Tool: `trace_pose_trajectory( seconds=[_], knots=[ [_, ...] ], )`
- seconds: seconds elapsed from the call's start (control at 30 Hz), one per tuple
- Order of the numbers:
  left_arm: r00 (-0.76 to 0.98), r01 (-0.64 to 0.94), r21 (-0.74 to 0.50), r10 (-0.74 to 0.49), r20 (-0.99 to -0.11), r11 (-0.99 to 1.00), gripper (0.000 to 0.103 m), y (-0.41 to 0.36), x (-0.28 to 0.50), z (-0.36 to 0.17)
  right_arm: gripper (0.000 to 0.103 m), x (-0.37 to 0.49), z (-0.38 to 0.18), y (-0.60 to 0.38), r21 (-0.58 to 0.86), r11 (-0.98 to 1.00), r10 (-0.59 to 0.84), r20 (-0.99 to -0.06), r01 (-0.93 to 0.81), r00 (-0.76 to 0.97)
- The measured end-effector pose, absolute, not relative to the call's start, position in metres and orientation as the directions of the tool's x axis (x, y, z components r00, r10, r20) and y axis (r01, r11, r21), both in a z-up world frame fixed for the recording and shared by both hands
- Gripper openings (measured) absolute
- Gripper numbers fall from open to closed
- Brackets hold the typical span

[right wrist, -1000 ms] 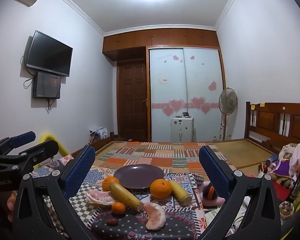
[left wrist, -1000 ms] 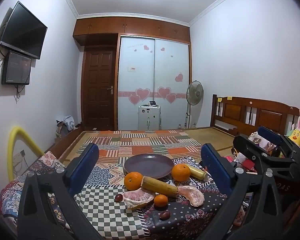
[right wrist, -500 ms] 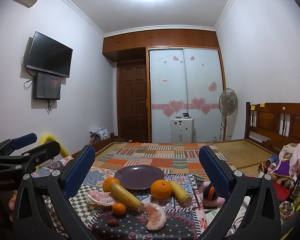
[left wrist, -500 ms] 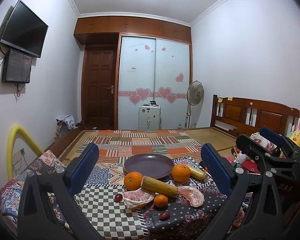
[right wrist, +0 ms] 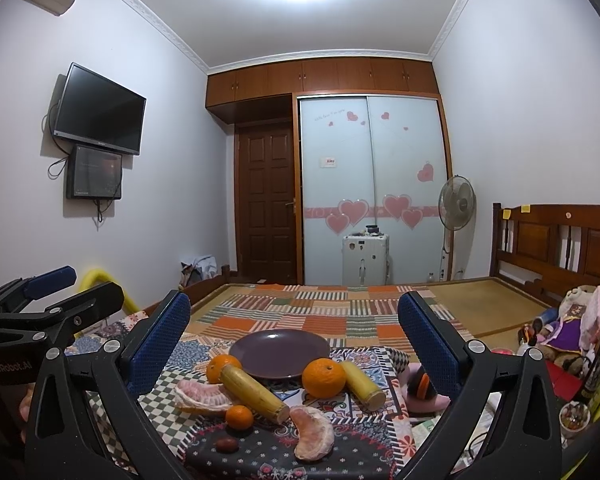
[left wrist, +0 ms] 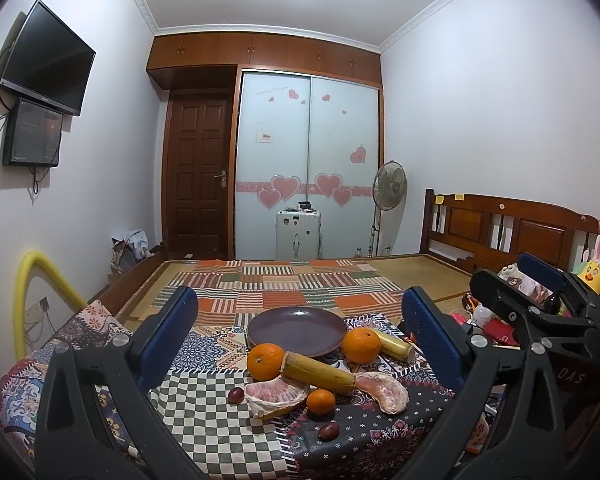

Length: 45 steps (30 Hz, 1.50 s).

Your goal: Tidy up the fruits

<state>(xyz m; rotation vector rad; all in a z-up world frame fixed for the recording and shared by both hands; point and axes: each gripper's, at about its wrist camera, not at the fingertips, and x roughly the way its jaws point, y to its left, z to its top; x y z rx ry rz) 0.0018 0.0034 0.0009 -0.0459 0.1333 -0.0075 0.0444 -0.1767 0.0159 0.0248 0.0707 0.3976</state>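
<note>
An empty purple plate [left wrist: 297, 330] [right wrist: 280, 353] sits at the back of a patterned table. In front of it lie two oranges [left wrist: 265, 361] [left wrist: 361, 345], two yellow sugarcane pieces [left wrist: 320, 372] [left wrist: 392, 345], two peeled pomelo pieces [left wrist: 274, 394] [left wrist: 382, 391], a small tangerine [left wrist: 321, 401] and two dark dates [left wrist: 236, 395] [left wrist: 329, 431]. My left gripper [left wrist: 300, 352] is open and empty, held back from the fruit. My right gripper [right wrist: 292, 360] is open and empty, also held back. The right gripper also shows in the left wrist view [left wrist: 540, 304], and the left gripper in the right wrist view [right wrist: 48, 304].
The table wears checked and floral cloths [left wrist: 204, 420]. A bed with a patchwork cover [left wrist: 284, 280] lies beyond it. Toys and bottles [right wrist: 572, 320] crowd the right side, with a pink item [right wrist: 422, 390] near the table's right edge. A yellow tube [left wrist: 32, 292] arcs at left.
Both views have shifted only slightly. The fruit has not moved and both grippers stay open.
</note>
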Motion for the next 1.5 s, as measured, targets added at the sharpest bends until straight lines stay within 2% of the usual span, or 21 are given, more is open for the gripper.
trace_pose_trajectory(
  seconds=[1.3,1.5],
  knots=[
    [0.99,-0.004,-0.045,-0.003,-0.143,0.999,0.103,0.006,0.005,-0.001,0.103,0.045,0.016,-0.174,0.051,0.915,0.402,-0.059,-0.4,0.914],
    [0.984,0.002,-0.025,-0.006,-0.176,1.0,0.103,0.008,0.014,-0.009,0.103,0.057,0.007,-0.174,0.055,0.913,0.408,-0.111,-0.404,0.906]
  ],
)
